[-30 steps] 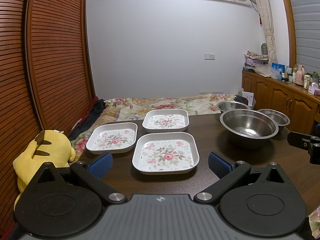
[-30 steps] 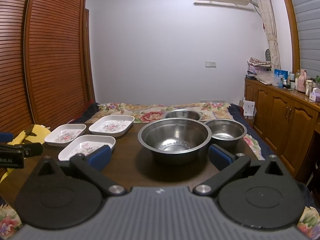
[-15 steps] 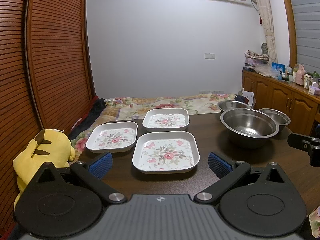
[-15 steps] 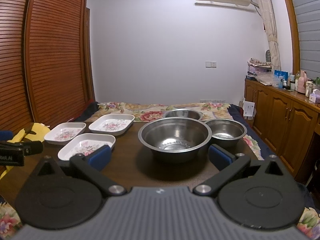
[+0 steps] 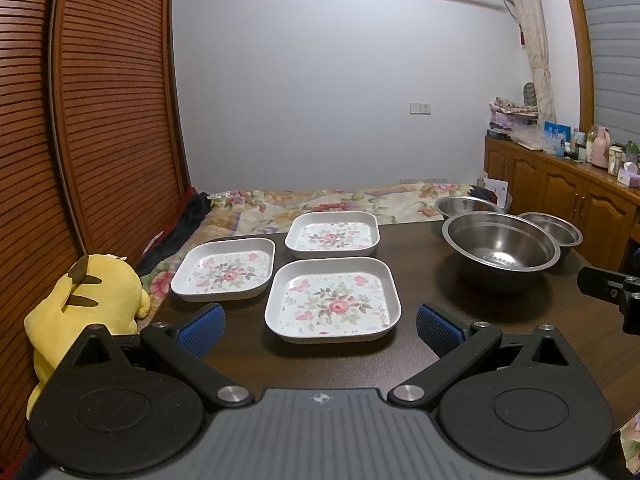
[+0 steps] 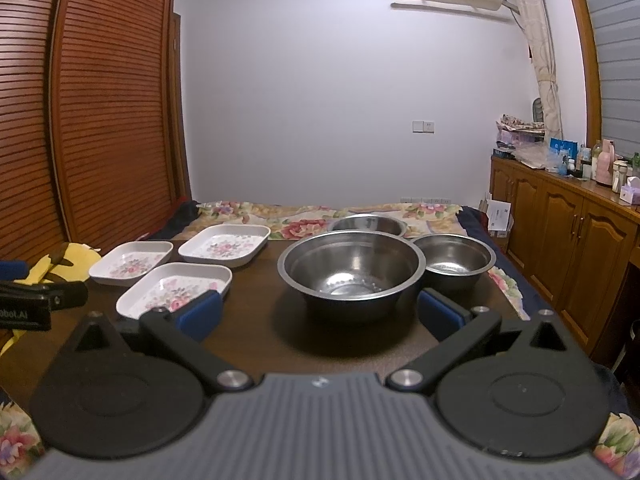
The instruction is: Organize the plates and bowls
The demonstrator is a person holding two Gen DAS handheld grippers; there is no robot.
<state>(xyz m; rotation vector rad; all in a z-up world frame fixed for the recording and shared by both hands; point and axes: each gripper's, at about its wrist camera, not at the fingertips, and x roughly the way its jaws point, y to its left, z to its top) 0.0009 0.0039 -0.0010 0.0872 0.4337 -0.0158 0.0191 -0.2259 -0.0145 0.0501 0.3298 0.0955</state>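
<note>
Left gripper (image 5: 318,326) gapes wide and empty before the nearest floral plate (image 5: 332,300); right gripper (image 6: 320,312), equally wide and empty, faces the large steel bowl (image 6: 352,270).

The left claw (image 5: 320,330) has edged slightly right; plates and bowls lie unmoved.

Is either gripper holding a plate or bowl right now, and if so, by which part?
Nothing is held. The left gripper is open behind the nearest plate; the right gripper is open at the large bowl, not touching it.
</note>
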